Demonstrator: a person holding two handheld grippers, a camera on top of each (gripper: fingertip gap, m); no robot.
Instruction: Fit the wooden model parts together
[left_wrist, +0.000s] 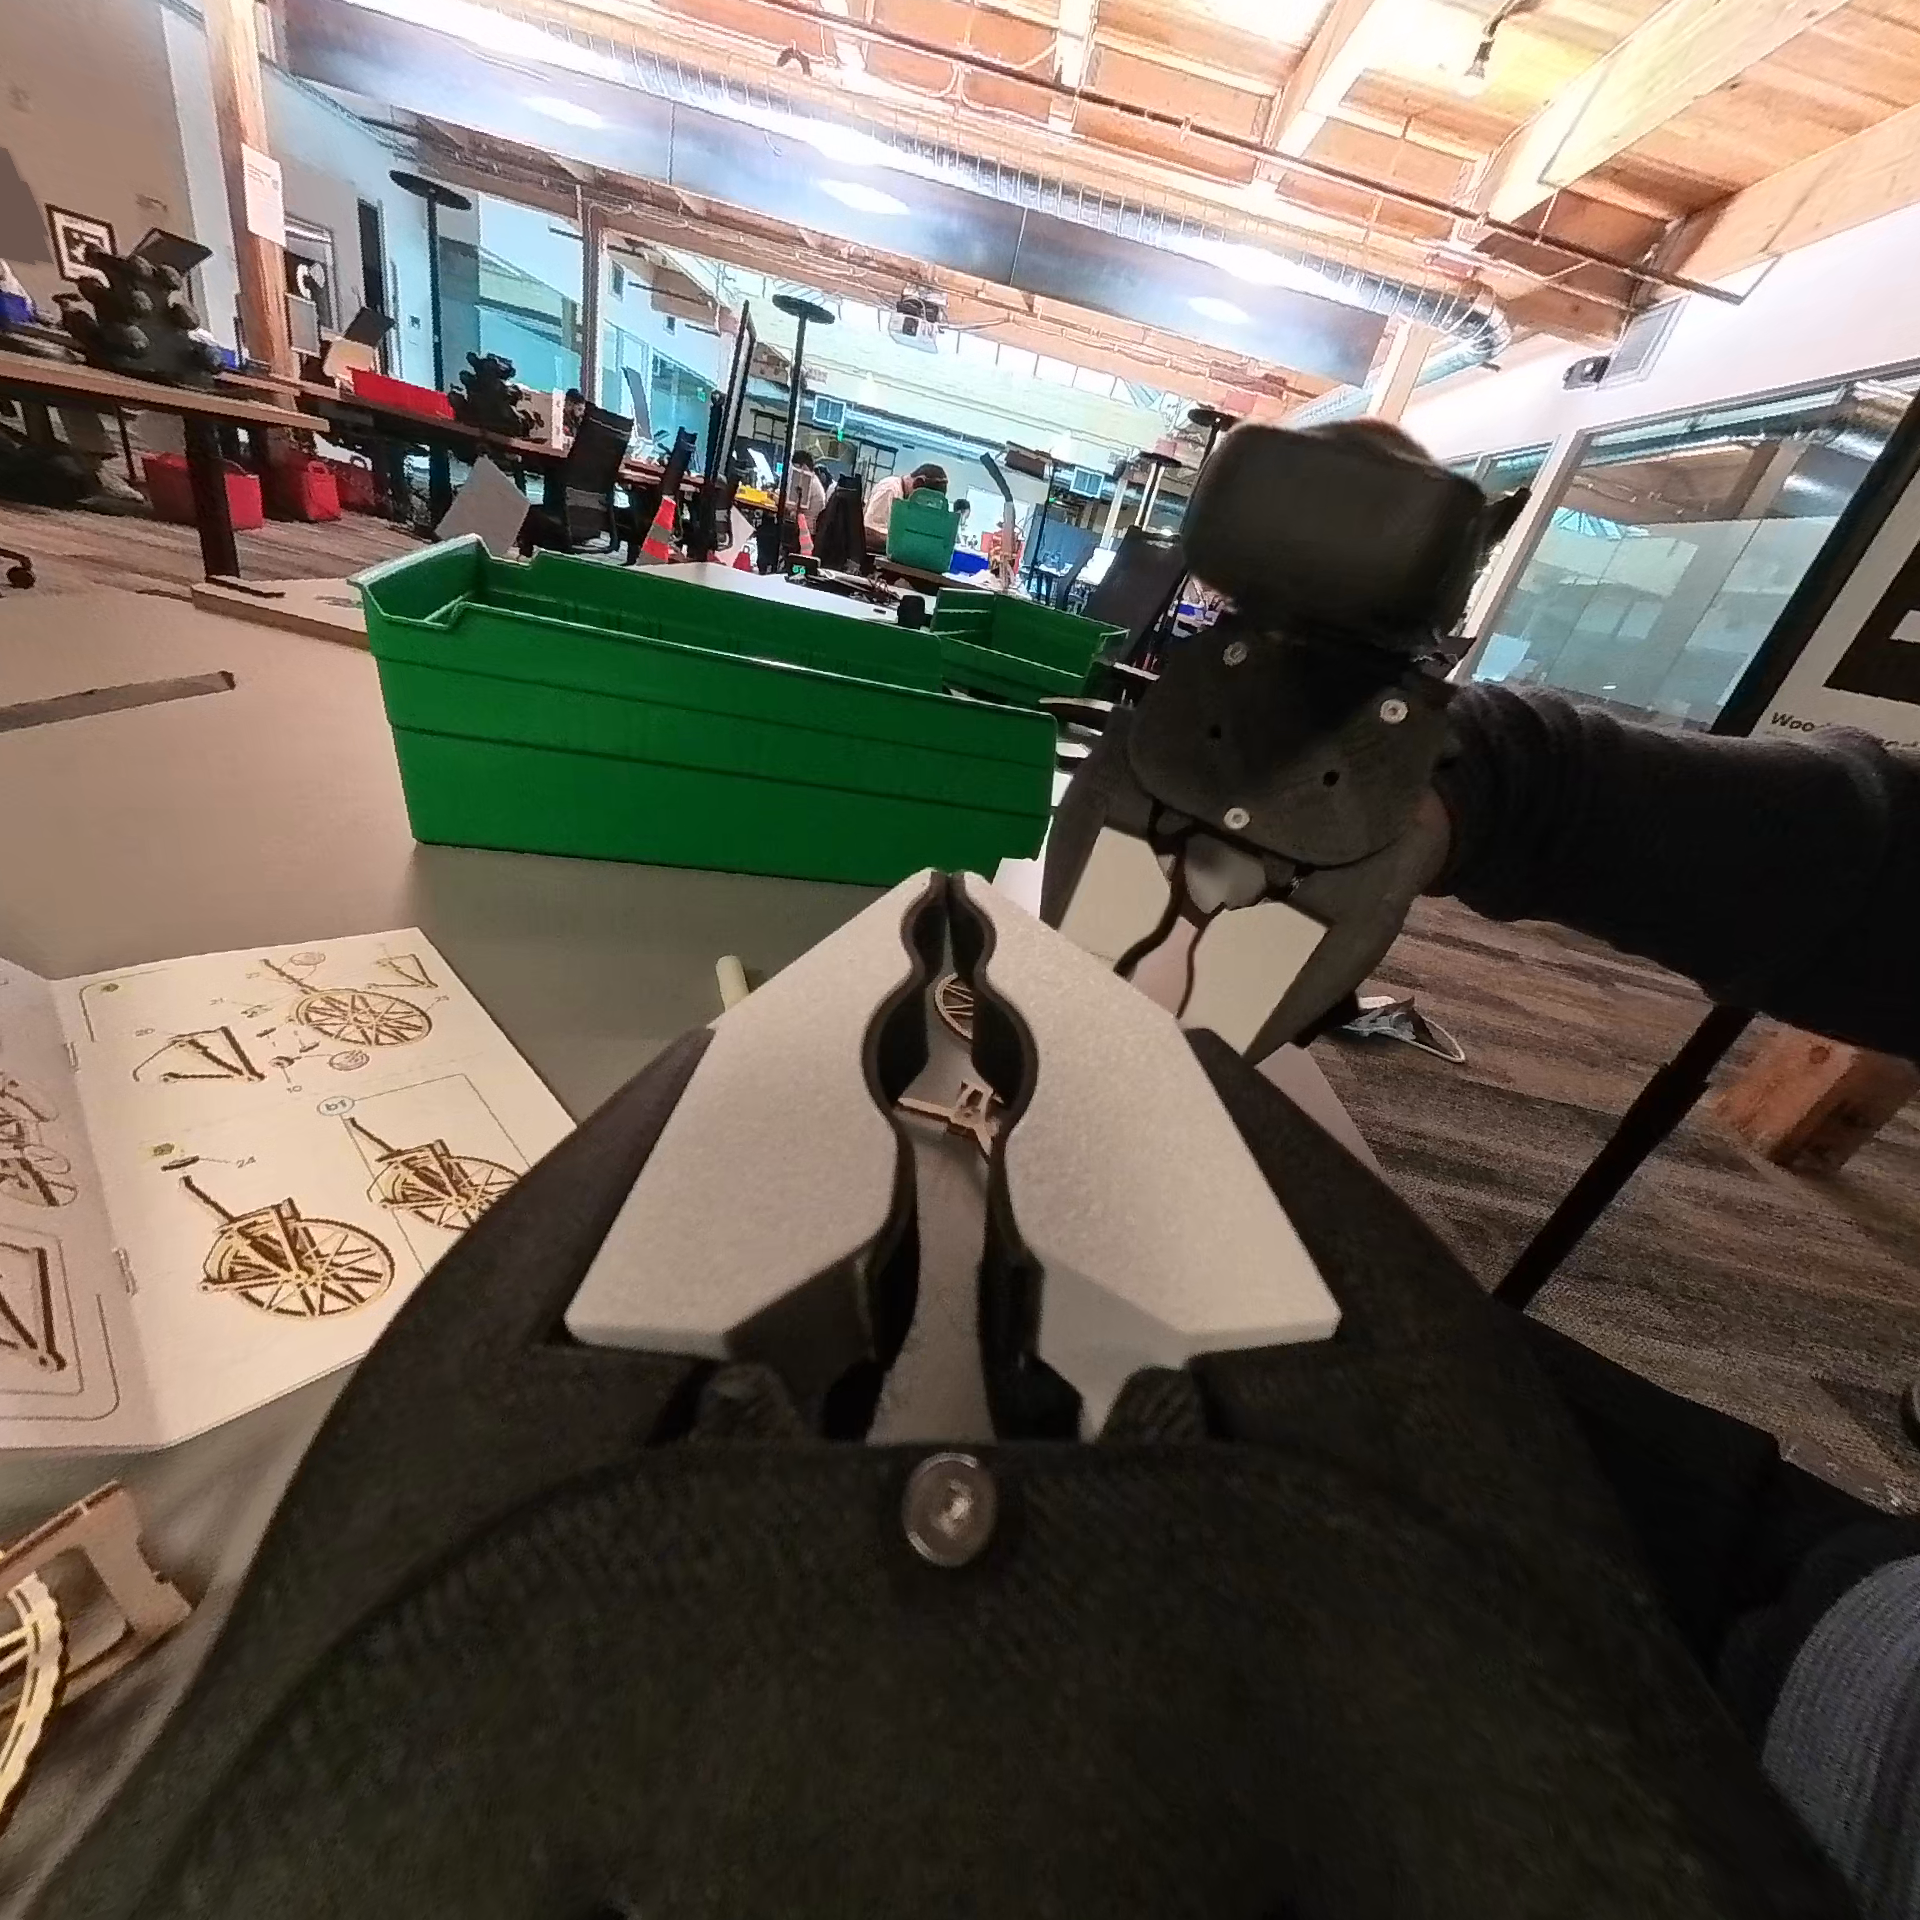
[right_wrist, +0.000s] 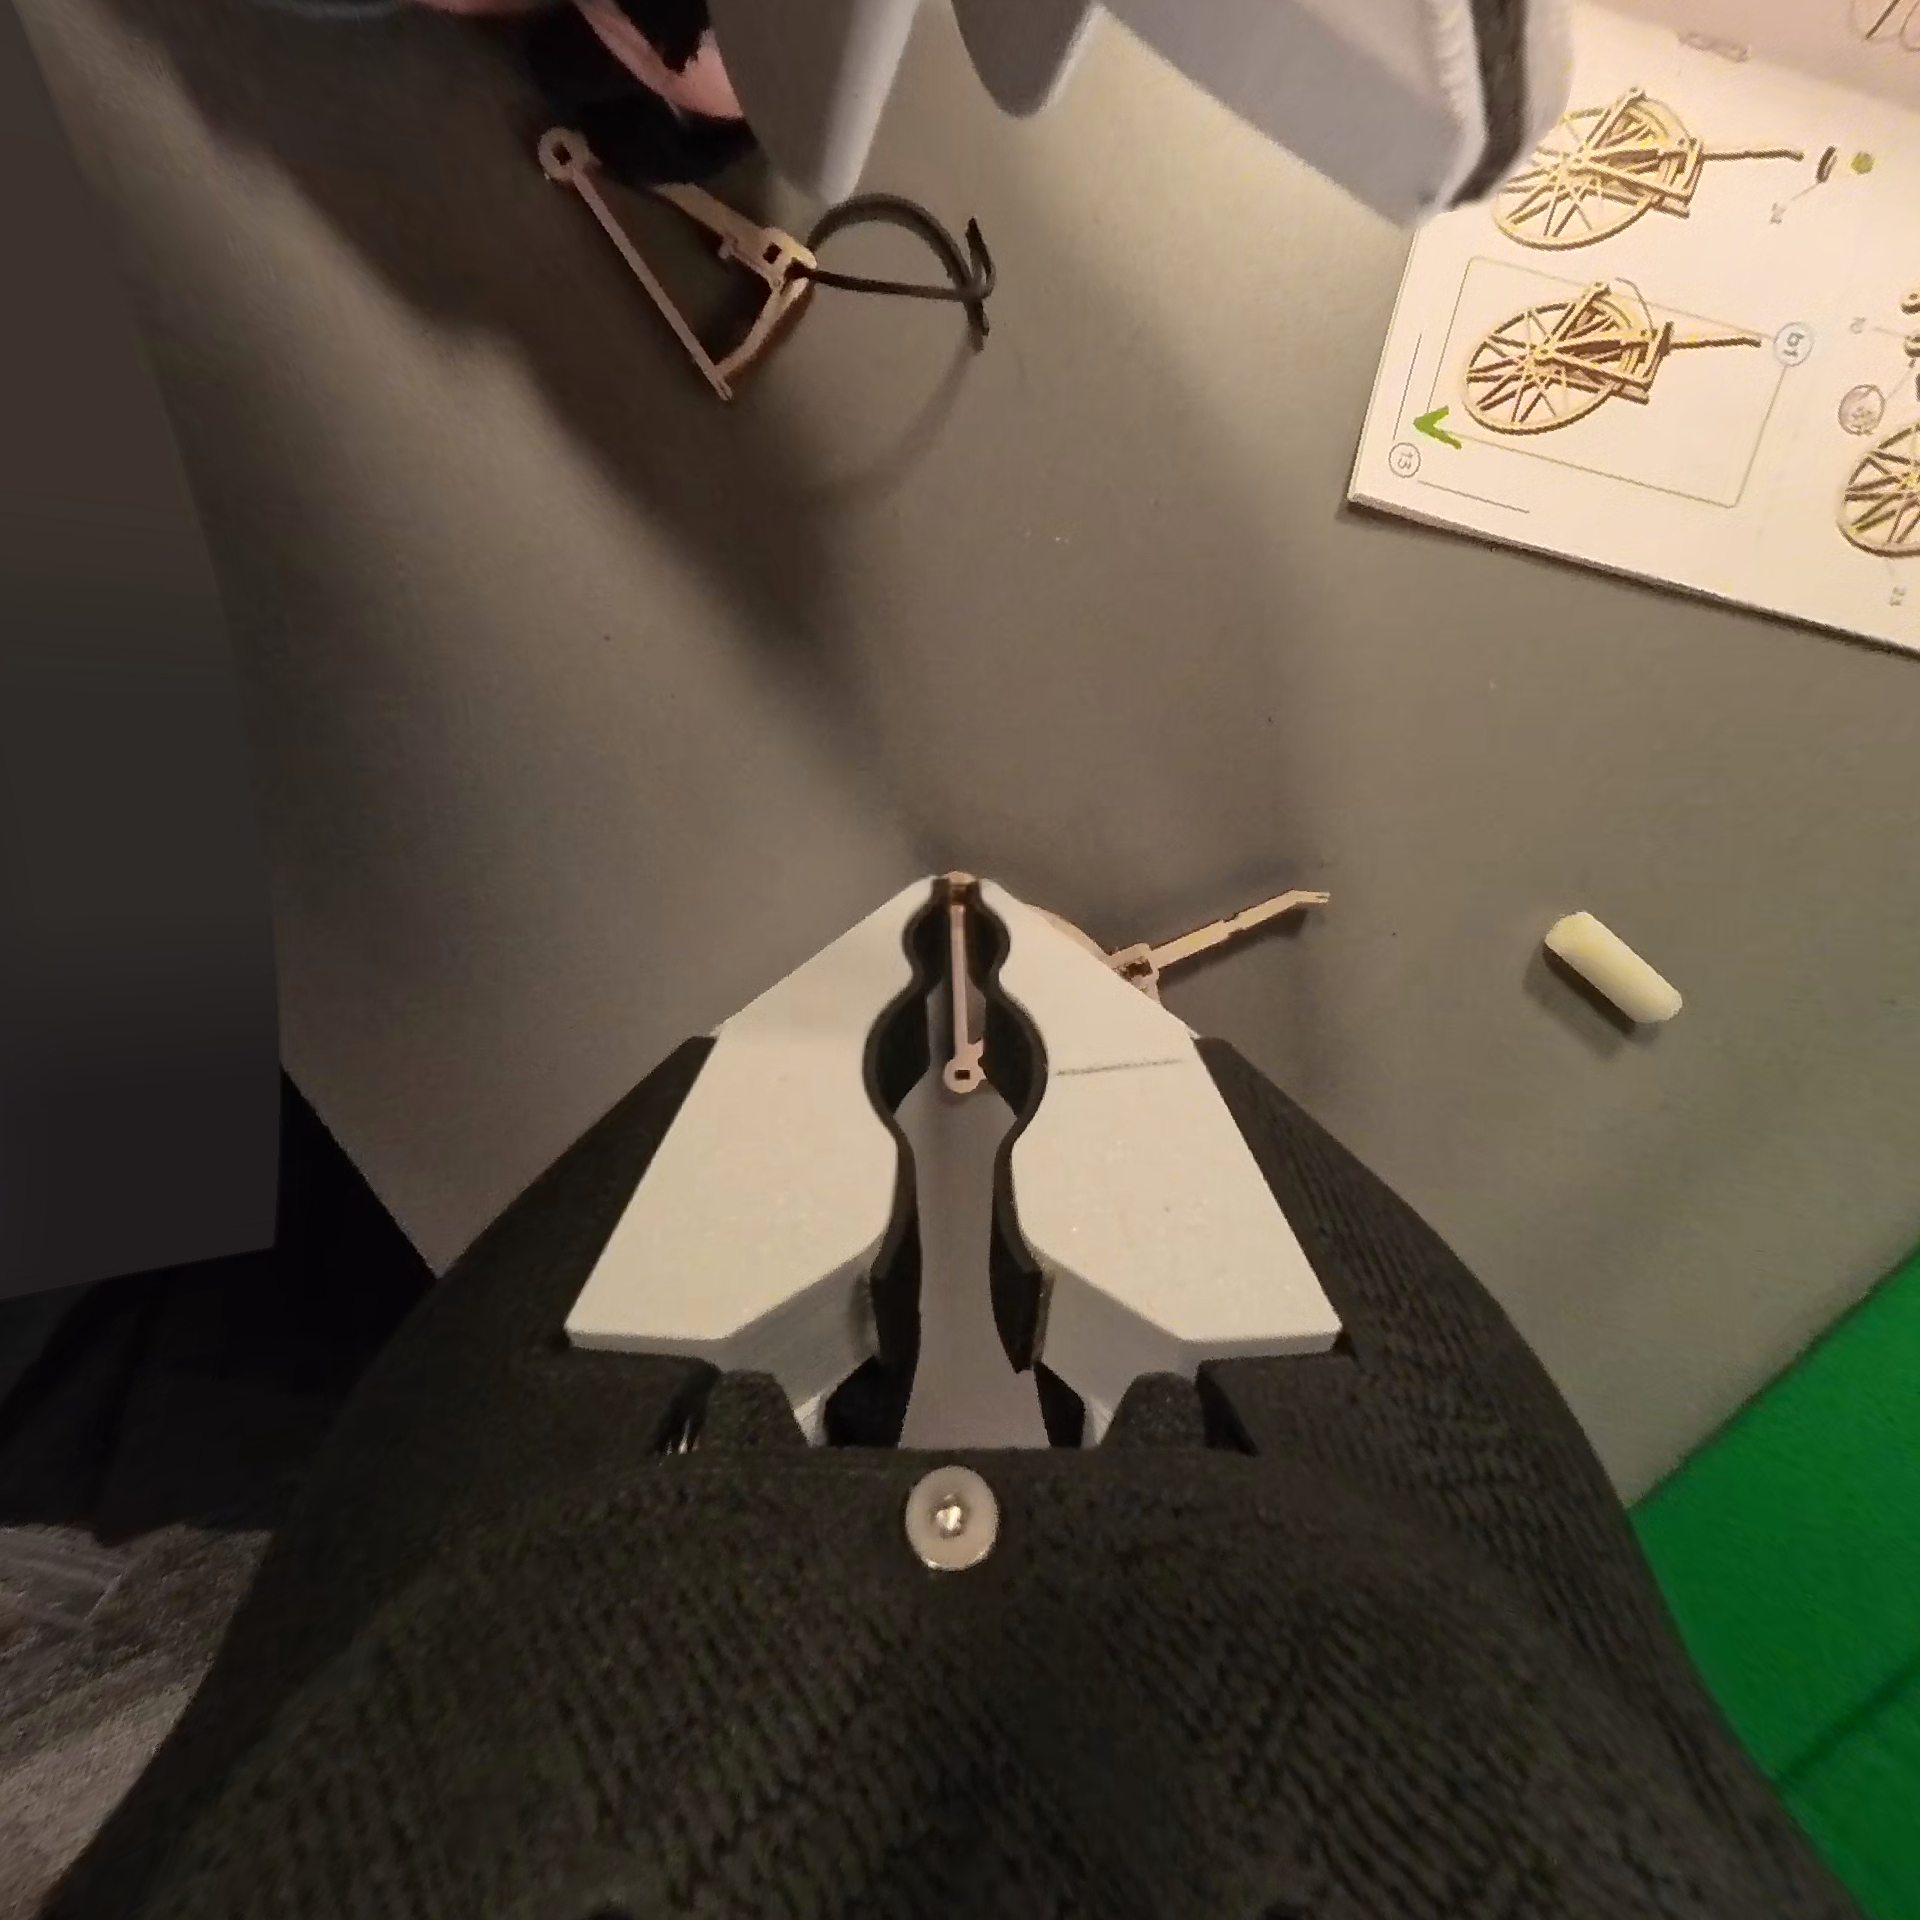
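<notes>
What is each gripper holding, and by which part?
Right gripper: a thin wooden strip, pinched at its far end, ringed end free. Left gripper: shut on a wooden wheel assembly; which part cannot be told.

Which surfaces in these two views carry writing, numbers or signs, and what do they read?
Instruction booklet: printed step numbers beside wheel drawings; not quoted.
White sign, right edge of left wrist view: cropped print; not quoted.
Paper notice on wooden post: too small to read.

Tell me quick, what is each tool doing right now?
Left tool: closed, a small wooden piece sits between its fingers.
Right tool: closed on a thin wooden rod.
</notes>
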